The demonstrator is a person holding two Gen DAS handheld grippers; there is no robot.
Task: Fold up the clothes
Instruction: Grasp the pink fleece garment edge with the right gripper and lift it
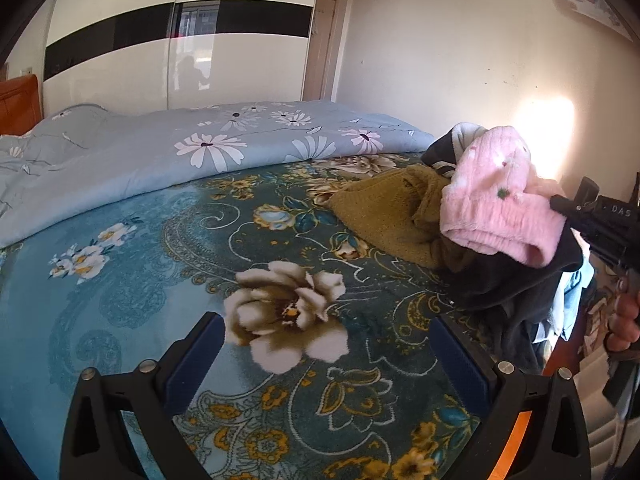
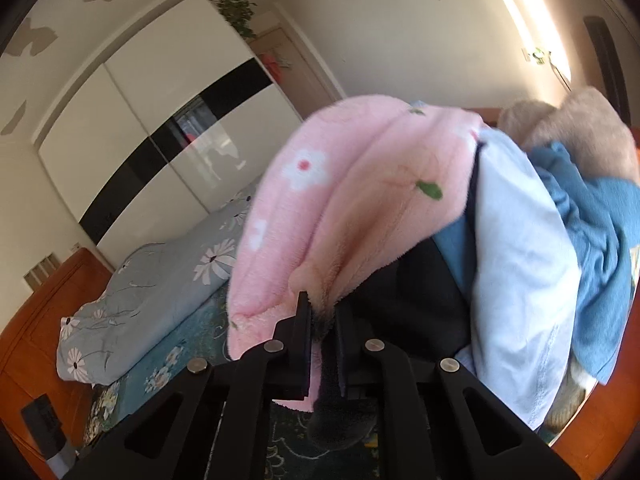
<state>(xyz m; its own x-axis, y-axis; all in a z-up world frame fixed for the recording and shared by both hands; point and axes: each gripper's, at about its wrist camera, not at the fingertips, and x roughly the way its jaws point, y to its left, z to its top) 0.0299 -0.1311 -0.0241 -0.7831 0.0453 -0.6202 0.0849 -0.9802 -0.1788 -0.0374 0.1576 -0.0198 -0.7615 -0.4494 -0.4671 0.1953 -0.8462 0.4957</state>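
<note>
Left gripper (image 1: 326, 354): black frame, blue pads on fingers (image 1: 192, 364), silver screws, orange strip lower right. Right gripper (image 2: 322, 320): black, silver screws.

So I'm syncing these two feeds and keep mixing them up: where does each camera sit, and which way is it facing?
Left wrist: sits on the left gripper, jaws wide open over the floral bedspread, facing the wardrobe; the person's hand shows at right.
Right wrist: sits on the right gripper, shut on the pink fleece garment above the clothes pile; only its fingers show.
Shared: the pink fleece garment, the grey-blue daisy quilt, the wardrobe.
</note>
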